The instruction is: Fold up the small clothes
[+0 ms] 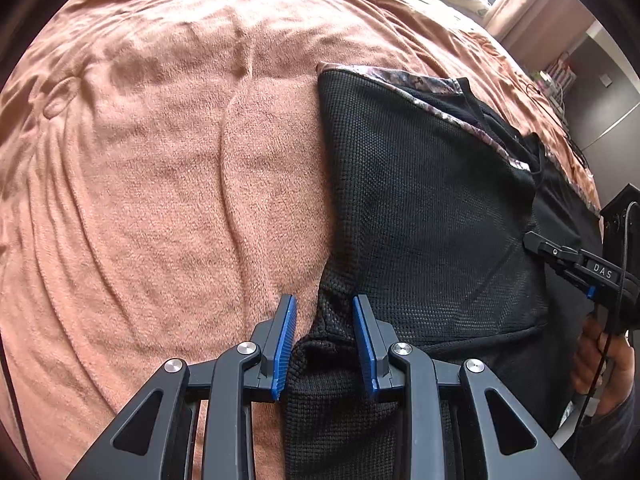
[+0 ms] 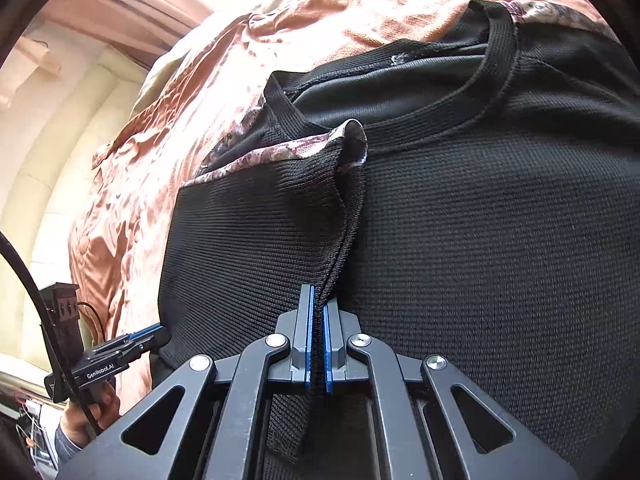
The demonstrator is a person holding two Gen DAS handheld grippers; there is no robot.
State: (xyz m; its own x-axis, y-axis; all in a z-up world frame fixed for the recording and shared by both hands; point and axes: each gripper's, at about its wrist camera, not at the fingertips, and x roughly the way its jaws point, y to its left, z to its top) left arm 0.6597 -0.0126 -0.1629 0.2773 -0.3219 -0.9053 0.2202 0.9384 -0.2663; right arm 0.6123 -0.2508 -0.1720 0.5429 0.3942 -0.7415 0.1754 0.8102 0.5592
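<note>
Two grippers work on one black shirt (image 2: pixel 480 240) that lies spread on a bed covered by an orange blanket (image 1: pixel 160 160). The right gripper (image 2: pixel 318 312) has its blue pads pressed together on a raised fold of the shirt's knit cloth, just below the patterned trim at the sleeve edge. The left gripper (image 1: pixel 324 320) stands partly spread, with a bunched edge of the shirt between its blue pads; whether the pads press on the cloth I cannot tell. A hand (image 1: pixel 600 368) holds the right gripper's handle at the shirt's far side.
</note>
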